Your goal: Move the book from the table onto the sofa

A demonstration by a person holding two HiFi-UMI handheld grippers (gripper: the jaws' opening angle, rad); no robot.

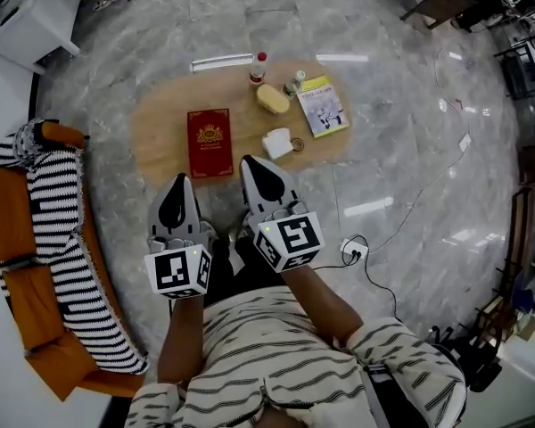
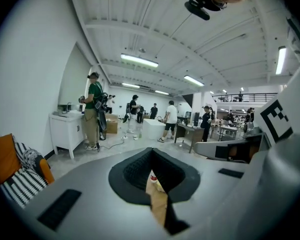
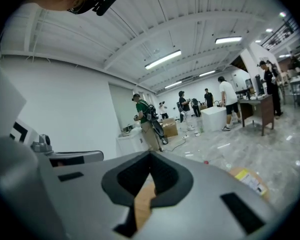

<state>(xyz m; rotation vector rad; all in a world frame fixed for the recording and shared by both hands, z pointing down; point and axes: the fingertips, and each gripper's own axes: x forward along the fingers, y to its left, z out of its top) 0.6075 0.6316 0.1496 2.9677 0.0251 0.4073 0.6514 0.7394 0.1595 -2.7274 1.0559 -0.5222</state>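
A red book (image 1: pixel 209 141) with a gold crest lies flat on the oval wooden table (image 1: pixel 160 127), near its front edge. The orange sofa (image 1: pixel 9 212), draped with a striped blanket (image 1: pixel 58 230), stands at the left. My left gripper (image 1: pixel 180 181) hovers shut just in front of the book's near edge. My right gripper (image 1: pixel 250 161) is shut too, beside the book's near right corner. Nothing is held by either. In the left gripper view the shut jaws (image 2: pixel 151 151) hide most of the table. The right gripper view shows its shut jaws (image 3: pixel 150 156) the same way.
The table also holds a red-capped bottle (image 1: pixel 259 68), a yellow lump (image 1: pixel 272 99), a white object (image 1: pixel 278 141) and a yellow-green booklet (image 1: pixel 322 105). A cable and plug block (image 1: pixel 352 250) lie on the marble floor at the right. Several people stand far off.
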